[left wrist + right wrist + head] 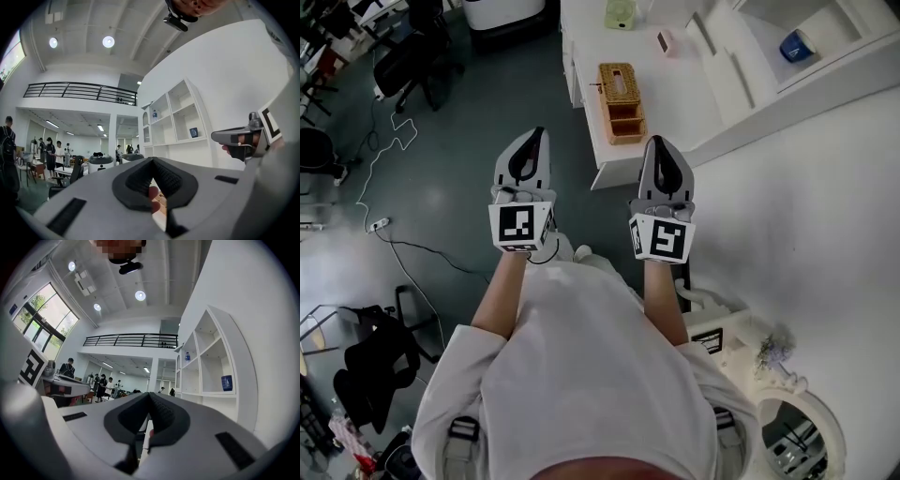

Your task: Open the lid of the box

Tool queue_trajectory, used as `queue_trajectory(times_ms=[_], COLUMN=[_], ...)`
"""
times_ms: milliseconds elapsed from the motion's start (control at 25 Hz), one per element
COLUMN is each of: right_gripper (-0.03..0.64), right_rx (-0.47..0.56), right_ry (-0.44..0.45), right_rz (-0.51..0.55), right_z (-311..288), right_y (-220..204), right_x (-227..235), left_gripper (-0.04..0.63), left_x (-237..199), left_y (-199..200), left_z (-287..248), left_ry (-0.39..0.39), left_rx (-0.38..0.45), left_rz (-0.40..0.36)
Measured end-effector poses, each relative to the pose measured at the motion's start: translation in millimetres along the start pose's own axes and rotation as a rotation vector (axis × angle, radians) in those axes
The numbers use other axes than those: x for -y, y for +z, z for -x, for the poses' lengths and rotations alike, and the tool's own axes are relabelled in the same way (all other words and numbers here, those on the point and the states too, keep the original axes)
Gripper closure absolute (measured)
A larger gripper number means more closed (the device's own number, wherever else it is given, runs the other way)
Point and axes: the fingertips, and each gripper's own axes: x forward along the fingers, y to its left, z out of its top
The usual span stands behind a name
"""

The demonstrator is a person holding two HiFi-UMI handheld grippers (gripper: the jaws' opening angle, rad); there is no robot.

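A tan woven box [622, 101] lies on the white table [661, 103], near its front edge, with its lid down over the far part. I hold both grippers side by side in the air, short of the table and apart from the box. The left gripper [532, 139] is shut with nothing in it and hangs over the floor to the left of the table corner. Its closed jaws fill the low part of the left gripper view [152, 161]. The right gripper [660, 143] is shut and empty too, just below the box [150, 397].
A green item [620, 13] and a pink item [665, 40] sit farther back on the table. White shelving at the right holds a blue cup [795, 45]. Office chairs [403, 66], a cable [389, 141] and a power strip [377, 224] are on the floor at the left. People stand far off [49, 150].
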Motion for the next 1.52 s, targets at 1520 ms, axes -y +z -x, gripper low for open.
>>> queue_trajectory(times_ms=[1520], right_gripper=[0.619], right_rx=[0.014], right_ry=[0.088], right_rz=[0.017], right_z=[-222], right_y=[-65], right_x=[97], left_gripper=[0.601], left_x=[-14], left_y=[-88], left_z=[-262], left_ry=[-0.384], left_rx=[-0.085], left_rz=[0.663])
